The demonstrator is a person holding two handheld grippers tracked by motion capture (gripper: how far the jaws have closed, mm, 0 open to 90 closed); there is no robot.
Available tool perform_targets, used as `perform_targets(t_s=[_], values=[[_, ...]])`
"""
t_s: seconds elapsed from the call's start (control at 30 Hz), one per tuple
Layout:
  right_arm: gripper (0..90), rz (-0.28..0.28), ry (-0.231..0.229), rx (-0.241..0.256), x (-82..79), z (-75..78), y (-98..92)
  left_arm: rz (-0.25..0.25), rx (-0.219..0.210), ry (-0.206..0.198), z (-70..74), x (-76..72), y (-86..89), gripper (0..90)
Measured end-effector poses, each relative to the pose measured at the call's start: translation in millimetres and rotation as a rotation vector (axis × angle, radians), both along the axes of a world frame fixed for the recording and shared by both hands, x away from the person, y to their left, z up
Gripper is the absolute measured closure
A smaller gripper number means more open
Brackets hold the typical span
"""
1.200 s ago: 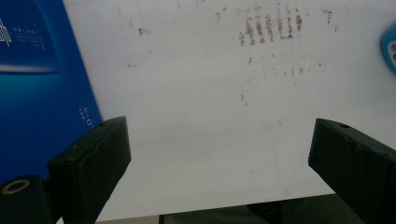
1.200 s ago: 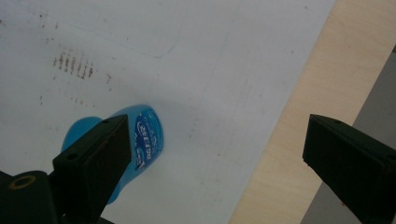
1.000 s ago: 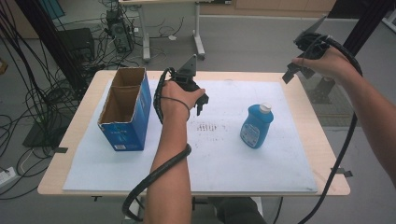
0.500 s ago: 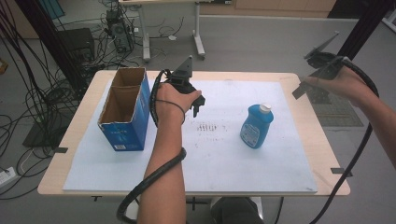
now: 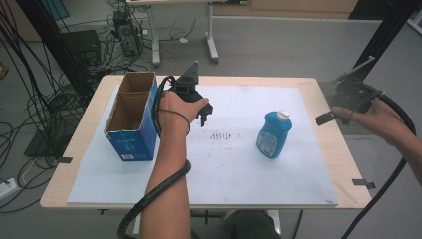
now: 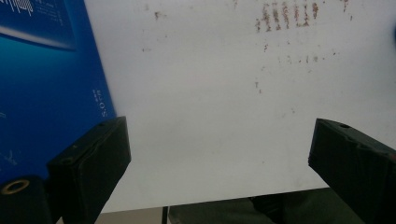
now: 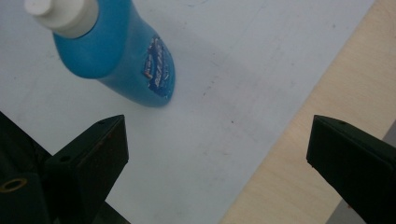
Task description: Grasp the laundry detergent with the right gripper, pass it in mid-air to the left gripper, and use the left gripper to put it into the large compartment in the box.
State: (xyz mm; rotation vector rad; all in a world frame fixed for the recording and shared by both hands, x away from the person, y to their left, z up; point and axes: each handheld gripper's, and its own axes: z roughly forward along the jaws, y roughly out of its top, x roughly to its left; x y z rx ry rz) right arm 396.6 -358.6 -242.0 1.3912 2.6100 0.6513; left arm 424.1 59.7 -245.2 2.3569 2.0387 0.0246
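Wood table [image 5: 328,149], white mat [image 5: 234,164], blue box [image 5: 130,130], bottle [image 5: 272,134]

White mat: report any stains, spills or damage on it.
The white mat carries rows of small reddish-brown marks near its middle, between the blue carton and the upright blue bottle. No liquid shows; nothing else stands out.

A box [image 5: 132,117] stands at the left of the table [image 5: 318,87]; a bottle [image 5: 272,134] stands well apart at its right.
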Motion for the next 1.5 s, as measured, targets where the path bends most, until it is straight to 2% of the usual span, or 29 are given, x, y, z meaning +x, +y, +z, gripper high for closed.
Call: perform_targets(t_s=[0.17, 0.27, 0.3, 0.53, 0.6, 0.8, 0.83, 1.0, 1.1, 1.2, 1.27, 1.37, 1.4, 1.5], values=[[5.4, 0.045, -0.014, 0.010, -14.3, -14.5, 10.3, -0.005, -0.003, -0.001, -1.9, -1.1, -0.3, 6.1], [5.2, 0.076, -0.017, 0.028, -21.4, -31.3, 20.4, -0.006, -0.007, 0.000, -3.4, -2.3, -0.2, 6.1], [5.2, 0.076, -0.017, 0.028, -21.4, -31.3, 20.4, -0.008, -0.007, 0.001, -3.8, -2.7, 0.5, 6.1], [4.8, 0.094, -0.049, 0.070, -28.5, -61.7, 38.7, 0.001, 0.001, 0.000, -3.7, -5.0, 7.7, 6.1], [4.8, 0.094, -0.053, 0.073, -28.9, -64.7, 40.7, 0.004, 0.003, -0.003, -2.5, -5.4, 10.0, 6.1], [4.3, 0.098, -0.112, 0.090, -30.7, -80.9, 50.0, 0.011, 0.002, -0.003, -3.2, -5.7, 14.1, 6.1], [4.3, 0.095, -0.124, 0.096, -31.2, -87.5, 53.2, 0.010, 0.002, -0.001, -4.9, -5.4, 14.7, 6.1], [3.9, 0.086, -0.156, 0.108, -32.1, -102.0, 59.1, 0.009, 0.003, 0.005, -7.9, -4.6, 14.9, 6.0], [3.9, 0.077, -0.188, 0.143, -32.9, -114.1, 64.2, 0.013, 0.004, 0.007, -9.2, -3.7, 14.9, 6.0], [3.9, 0.075, -0.209, 0.149, -33.2, -118.9, 66.8, 0.010, 0.008, 0.009, -9.9, -3.0, 15.5, 6.0], [3.8, 0.066, -0.245, 0.161, -34.0, -124.3, 70.4, 0.011, 0.010, 0.010, -10.2, -2.6, 16.0, 6.0], [3.8, 0.061, -0.272, 0.165, -35.0, -126.8, 73.2, 0.013, 0.011, 0.012, -10.9, -2.1, 17.3, 6.0], [3.8, 0.055, -0.298, 0.171, -36.3, -129.0, 75.5, 0.013, 0.014, 0.013, -11.1, -2.0, 17.6, 6.0], [3.5, 0.052, -0.310, 0.174, -36.9, -131.8, 77.9, 0.013, 0.015, 0.017, -12.3, -1.4, 19.2, 6.0]])
